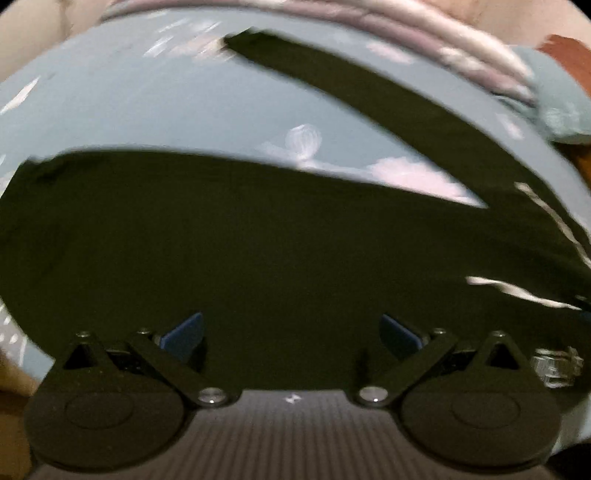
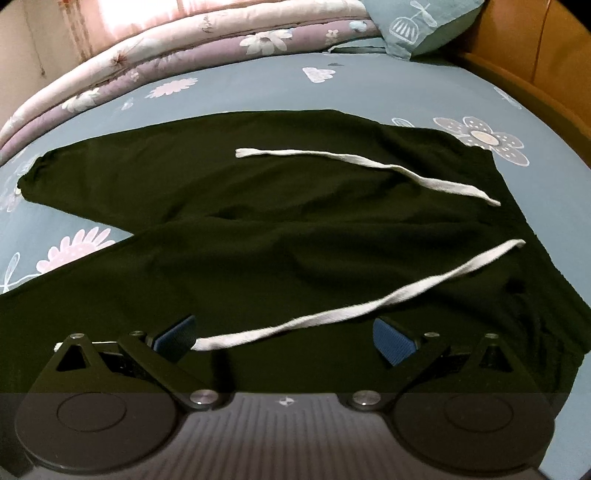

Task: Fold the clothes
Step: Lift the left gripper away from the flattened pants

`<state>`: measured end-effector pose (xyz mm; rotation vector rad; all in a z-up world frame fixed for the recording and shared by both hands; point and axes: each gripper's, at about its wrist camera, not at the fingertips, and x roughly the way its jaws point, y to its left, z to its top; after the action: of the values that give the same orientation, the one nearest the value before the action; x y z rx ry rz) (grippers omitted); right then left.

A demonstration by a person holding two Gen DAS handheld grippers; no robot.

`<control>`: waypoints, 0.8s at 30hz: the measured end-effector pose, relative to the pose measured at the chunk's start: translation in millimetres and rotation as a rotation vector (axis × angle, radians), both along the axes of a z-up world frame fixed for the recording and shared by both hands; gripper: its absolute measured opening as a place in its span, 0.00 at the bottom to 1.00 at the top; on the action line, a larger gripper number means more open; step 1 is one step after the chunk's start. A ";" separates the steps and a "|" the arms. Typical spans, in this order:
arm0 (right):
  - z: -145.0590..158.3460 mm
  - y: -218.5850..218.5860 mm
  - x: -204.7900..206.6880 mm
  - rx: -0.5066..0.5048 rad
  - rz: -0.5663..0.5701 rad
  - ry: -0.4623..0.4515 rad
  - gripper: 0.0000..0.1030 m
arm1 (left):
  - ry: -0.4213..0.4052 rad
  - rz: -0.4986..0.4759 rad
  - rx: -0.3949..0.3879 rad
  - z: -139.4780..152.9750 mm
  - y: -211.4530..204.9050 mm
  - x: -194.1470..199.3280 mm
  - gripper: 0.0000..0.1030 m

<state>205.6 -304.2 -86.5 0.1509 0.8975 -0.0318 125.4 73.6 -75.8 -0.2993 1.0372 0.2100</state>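
One pair of black trousers lies flat on the bed, directly ahead of the right claw, whose blue pads are spread wide and hold nothing. Two white drawstrings cross the cloth, one running between the pads. The left claw is equally wide above the dark fabric; its view is blurred. Beyond lie one folded quilt and one pillow.

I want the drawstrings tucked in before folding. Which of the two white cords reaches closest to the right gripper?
The lower white drawstring cord: its end lies beside the right gripper. The upper white drawstring cord lies farther up the black pants.
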 end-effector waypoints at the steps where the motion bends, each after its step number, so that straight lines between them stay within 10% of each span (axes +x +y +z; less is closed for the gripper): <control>1: 0.9 1.0 0.3 0.000 0.003 -0.005 1.00 | 0.024 0.012 0.007 -6.7 5.0 -0.6 0.98; 24: -10.7 -16.1 -6.7 -0.055 -0.022 0.034 1.00 | 0.027 -0.209 0.146 4.0 -57.7 -9.0 0.98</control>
<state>198.9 -320.3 -97.1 0.1093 0.9284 -0.0797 116.3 15.9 -71.8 -0.0549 1.0658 0.1005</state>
